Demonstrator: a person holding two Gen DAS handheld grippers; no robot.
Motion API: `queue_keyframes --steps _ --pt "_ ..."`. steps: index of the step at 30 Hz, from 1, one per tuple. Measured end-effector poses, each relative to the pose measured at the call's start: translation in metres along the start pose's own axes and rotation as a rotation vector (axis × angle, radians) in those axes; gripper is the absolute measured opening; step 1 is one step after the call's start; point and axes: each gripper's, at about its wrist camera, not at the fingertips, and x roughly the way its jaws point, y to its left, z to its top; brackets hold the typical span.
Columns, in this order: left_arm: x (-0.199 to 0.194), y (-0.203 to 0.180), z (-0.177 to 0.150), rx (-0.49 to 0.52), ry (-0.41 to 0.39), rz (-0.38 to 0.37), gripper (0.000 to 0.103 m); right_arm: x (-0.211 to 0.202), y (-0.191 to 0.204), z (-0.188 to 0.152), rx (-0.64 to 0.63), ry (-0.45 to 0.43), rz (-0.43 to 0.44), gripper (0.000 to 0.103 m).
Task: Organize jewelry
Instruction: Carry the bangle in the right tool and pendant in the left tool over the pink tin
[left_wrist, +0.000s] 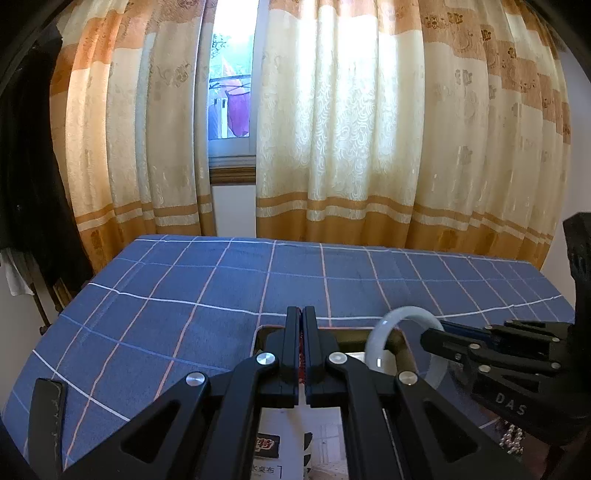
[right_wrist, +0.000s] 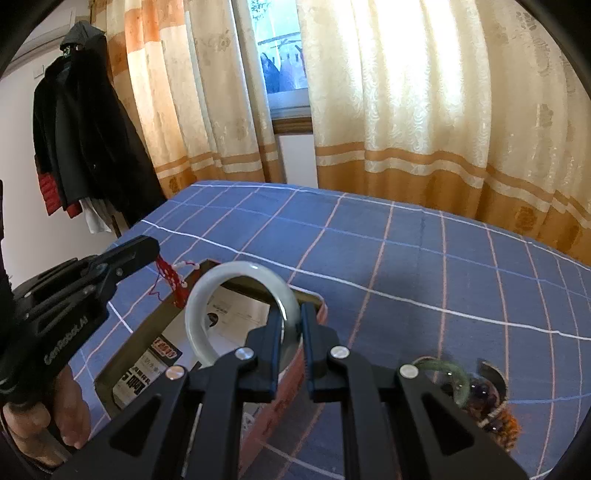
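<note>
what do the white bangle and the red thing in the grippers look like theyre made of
White bangle, in the right gripper: likely jade or glass; smooth, milky, translucent, with glossy highlights. Red piece, in the left gripper: braided cord or thread; matte, with loose frayed strands and small white beads.

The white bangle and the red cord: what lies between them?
Nothing but air over the open box; right wrist view shows bangle and cord apart.

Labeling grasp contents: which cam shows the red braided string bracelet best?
Right wrist view: the red braided string bracelet hangs in the open from the left gripper, white beads visible, over the open cardboard box. In the left wrist view only a red sliver shows between the shut fingers.
</note>
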Motion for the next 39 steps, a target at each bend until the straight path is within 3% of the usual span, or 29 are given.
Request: queue_keyframes --steps 17,26,39 --pt "0.019 0.004 -0.008 0.022 0.063 0.038 0.000 0.030 0.005 -0.005 -0.007 0.032 0.036 0.013" --pt "0.031 0.006 -0.018 0.022 0.144 0.044 0.000 0.036 0.010 -0.009 -0.028 0.053 0.034 0.013" --pt "0.034 0.006 -0.019 0.024 0.170 0.049 0.000 0.044 0.010 -0.012 -0.041 0.076 0.024 0.013"
